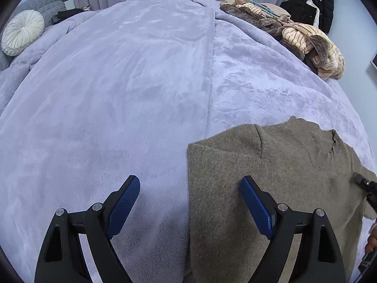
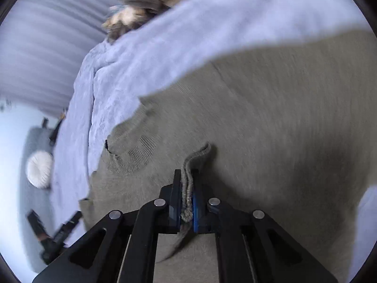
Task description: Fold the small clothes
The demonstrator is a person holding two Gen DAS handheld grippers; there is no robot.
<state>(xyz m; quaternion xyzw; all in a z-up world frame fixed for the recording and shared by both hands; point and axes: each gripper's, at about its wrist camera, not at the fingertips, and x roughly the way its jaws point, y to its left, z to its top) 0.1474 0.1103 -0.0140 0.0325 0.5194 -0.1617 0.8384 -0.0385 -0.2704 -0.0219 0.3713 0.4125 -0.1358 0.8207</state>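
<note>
On the lilac blanket (image 1: 106, 94), near its right edge, an olive sweater (image 1: 271, 176) is laid flat for folding. A doubled edge is pinched by the right gripper (image 2: 187, 188), seemingly for carrying across, while the left gripper (image 1: 189, 202) is held wide and empty above the sweater's left edge.

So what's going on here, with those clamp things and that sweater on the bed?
A person is folding a brown sweater on a lilac blanket, using a handheld gripper in each hand. The right gripper is shut on a fold of the knit. The left gripper hovers open above the sweater's side edge, holding nothing. More clothes are piled farther back.
</note>
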